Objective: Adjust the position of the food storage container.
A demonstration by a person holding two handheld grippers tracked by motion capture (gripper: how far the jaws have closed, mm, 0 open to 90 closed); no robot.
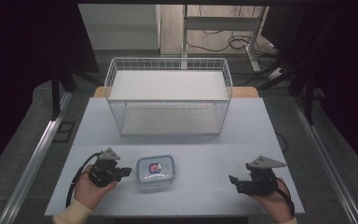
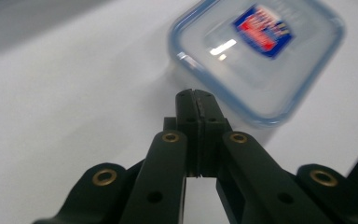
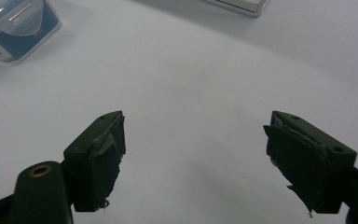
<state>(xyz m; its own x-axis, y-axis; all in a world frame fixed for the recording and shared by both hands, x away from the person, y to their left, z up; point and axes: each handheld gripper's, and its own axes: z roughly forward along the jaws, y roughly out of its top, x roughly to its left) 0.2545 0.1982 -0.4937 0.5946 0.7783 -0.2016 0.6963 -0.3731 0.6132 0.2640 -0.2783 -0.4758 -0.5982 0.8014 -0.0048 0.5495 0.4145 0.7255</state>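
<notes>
- Two grippers sit low over the near edge of the desk (image 1: 242,135), one in each of the person's hands, and neither is holding anything.
- The left gripper (image 1: 127,172) has its jaws pressed flat together; in the left gripper view (image 2: 196,100) the two black pads meet with no gap and nothing between them.
- The right gripper (image 1: 233,181) is spread wide; the right gripper view (image 3: 193,154) shows bare desk between the two jaws.
- Just past the left gripper's tip lies a small clear lidded container (image 1: 155,171) with a blue rim seal and a blue and red label on its lid. It stands flat on the desk, near but apart from the jaws.
- From the left gripper the container lies to the right and slightly forward, almost straight along the jaws' line. From the right gripper it lies well apart to the left, sitting at the top left corner of that gripper's view (image 3: 14,28).
- The container looks close to square with rounded corners, so I can't pick out a clear long axis.
- The left hand is plainly nearer; if the container is to be picked up, that gripper would first have to open.
- Farther back, well apart from the container, a white wire basket (image 1: 168,63) stands in the middle of the desk, and it looks empty.
</notes>
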